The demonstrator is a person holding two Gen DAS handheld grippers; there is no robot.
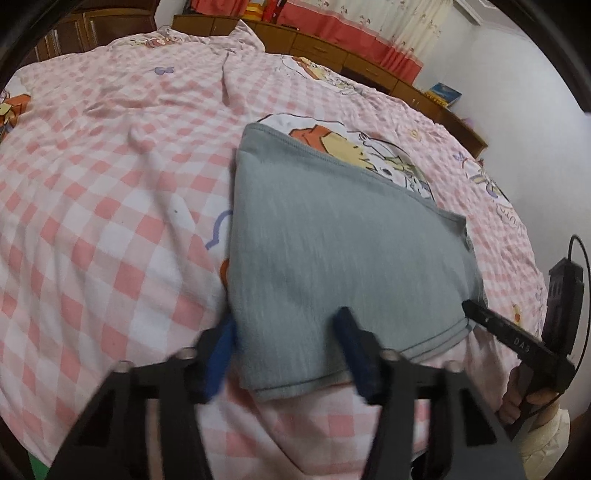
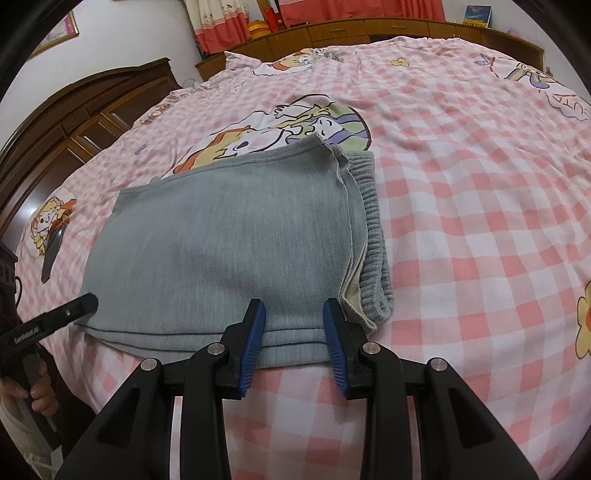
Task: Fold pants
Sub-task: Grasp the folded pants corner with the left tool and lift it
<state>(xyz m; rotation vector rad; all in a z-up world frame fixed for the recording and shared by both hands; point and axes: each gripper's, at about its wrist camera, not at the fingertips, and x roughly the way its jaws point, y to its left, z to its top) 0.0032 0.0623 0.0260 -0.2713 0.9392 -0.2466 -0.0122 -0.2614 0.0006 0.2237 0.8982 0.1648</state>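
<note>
Grey pants (image 2: 229, 240) lie folded into a flat rectangle on the pink checked bed cover (image 2: 480, 184). The ribbed waistband (image 2: 373, 229) shows at the stack's right edge. My right gripper (image 2: 294, 325) is open, its blue pads at the near edge of the pants, holding nothing. In the left wrist view the pants (image 1: 332, 251) fill the middle. My left gripper (image 1: 286, 328) is open over their near left corner, blurred. The right gripper's tip (image 1: 480, 312) shows at the pants' near right corner. The left gripper's tip (image 2: 83, 304) shows by their near left corner.
The bed cover (image 1: 110, 184) has cartoon prints and wrinkles. A wooden wardrobe (image 2: 66, 129) stands at the left, a low wooden cabinet (image 2: 351, 31) and red curtains behind the bed. A dark flat object (image 2: 51, 254) lies on the cover left of the pants.
</note>
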